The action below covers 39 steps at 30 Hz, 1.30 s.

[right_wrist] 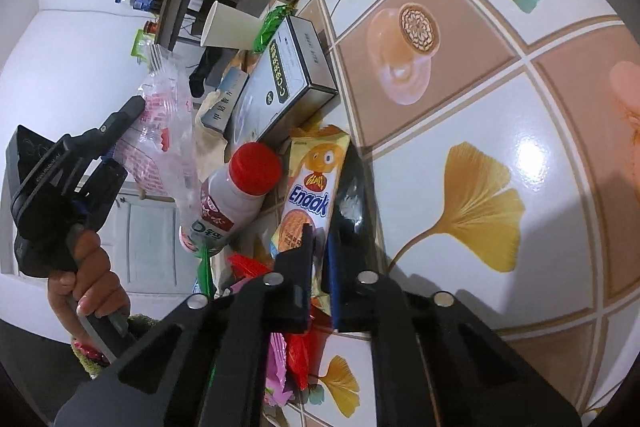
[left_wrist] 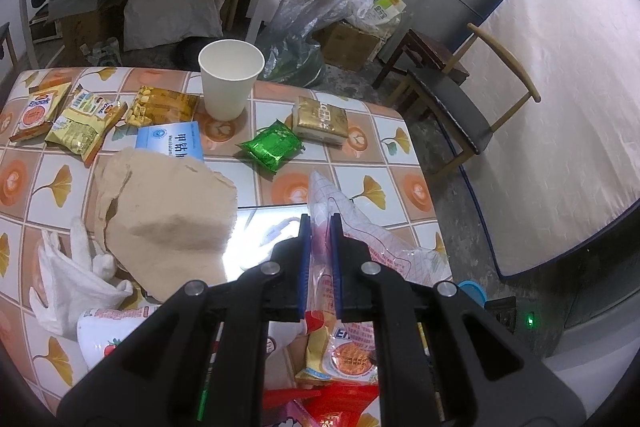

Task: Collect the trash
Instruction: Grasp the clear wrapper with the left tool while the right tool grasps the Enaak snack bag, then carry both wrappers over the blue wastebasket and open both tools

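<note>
Clear plastic bag clamped in the left gripper (left_wrist: 320,227) above a cluttered tiled table (left_wrist: 400,147).

The bag (left_wrist: 352,227), printed with red text, hung between that gripper's closed fingers, held by a hand (right_wrist: 92,275) visible in the right wrist view. The right gripper (right_wrist: 318,239) had its jaws pressed together on the lower end of an Enaak biscuit wrapper (right_wrist: 312,187), which lay on the table beside a red-capped bottle (right_wrist: 236,191) and against a grey box (right_wrist: 288,79). A crumpled brown paper (left_wrist: 168,211) and white tissue (left_wrist: 72,275) crowded the near left; a paper cup (left_wrist: 230,79), green packet (left_wrist: 270,147) and gold packet (left_wrist: 320,119) lay farther off.
</note>
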Available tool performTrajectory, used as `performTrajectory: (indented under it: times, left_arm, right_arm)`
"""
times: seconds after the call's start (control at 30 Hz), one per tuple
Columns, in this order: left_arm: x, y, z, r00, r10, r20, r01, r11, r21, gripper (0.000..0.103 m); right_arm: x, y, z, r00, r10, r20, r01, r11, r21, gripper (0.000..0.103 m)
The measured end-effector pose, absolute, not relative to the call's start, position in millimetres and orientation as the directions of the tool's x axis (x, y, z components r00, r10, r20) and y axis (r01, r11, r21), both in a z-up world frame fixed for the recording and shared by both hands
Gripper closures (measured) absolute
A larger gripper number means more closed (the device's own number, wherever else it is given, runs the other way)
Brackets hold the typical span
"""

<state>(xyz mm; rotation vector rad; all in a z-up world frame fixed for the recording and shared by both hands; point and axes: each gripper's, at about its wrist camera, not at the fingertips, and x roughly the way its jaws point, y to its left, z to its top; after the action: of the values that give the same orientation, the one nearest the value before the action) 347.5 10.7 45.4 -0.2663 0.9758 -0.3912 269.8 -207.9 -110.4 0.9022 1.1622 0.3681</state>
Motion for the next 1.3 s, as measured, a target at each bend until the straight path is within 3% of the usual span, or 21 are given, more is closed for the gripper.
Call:
performTrajectory:
  times: [0.8,1.3]
  left_arm:
    - [319.0,-25.5,69.6,0.502,-0.483,-0.717,0.287,0.876,-0.388,0.095]
    - [279.3,-174.7,59.0,0.349,-0.562,-0.749,0.485,0.793,-0.369,0.095]
  right_arm:
    - [212.6,-296.3,-51.9,0.601,0.58,-0.55,0.19,0.564,0.803,0.1]
    - [89.6,-428.4,-29.9,0.778,0.353,-0.519,0.308,0.505,0.806,0.1]
